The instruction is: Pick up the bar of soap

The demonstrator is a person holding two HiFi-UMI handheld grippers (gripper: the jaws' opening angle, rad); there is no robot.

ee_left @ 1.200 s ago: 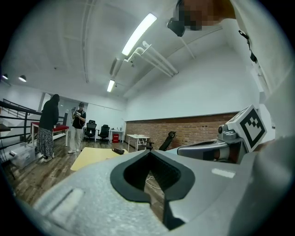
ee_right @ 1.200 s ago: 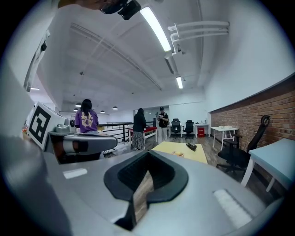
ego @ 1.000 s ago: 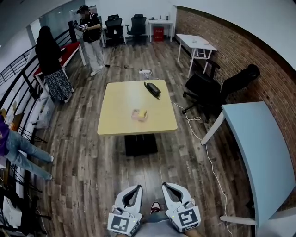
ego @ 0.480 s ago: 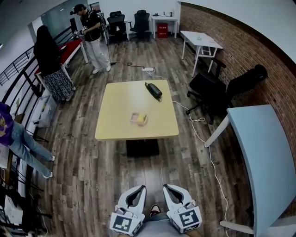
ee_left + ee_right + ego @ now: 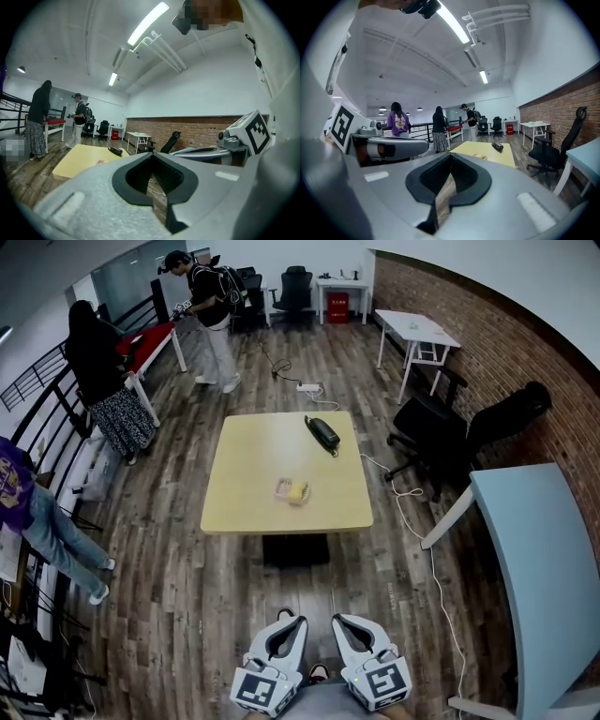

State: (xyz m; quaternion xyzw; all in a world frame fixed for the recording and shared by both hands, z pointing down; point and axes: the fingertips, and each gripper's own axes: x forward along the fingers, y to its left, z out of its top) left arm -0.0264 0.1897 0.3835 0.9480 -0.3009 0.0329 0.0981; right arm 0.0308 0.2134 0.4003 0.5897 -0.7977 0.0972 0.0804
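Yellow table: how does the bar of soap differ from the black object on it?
The bar of soap is pale yellow and compact; the black object is dark and longer. The soap lies near the table's middle, the black object near its far edge. Both rest on the yellow table.

My left claw (image 5: 288, 620) and right claw (image 5: 344, 621) hang side by side, low over the wooden floor (image 5: 178, 587) and well short of the yellow table (image 5: 253, 456). The bar of soap (image 5: 292, 490) lies near the table's middle, with a black object (image 5: 322, 432) near its far edge. A black chair (image 5: 441, 432) stands to the table's right.
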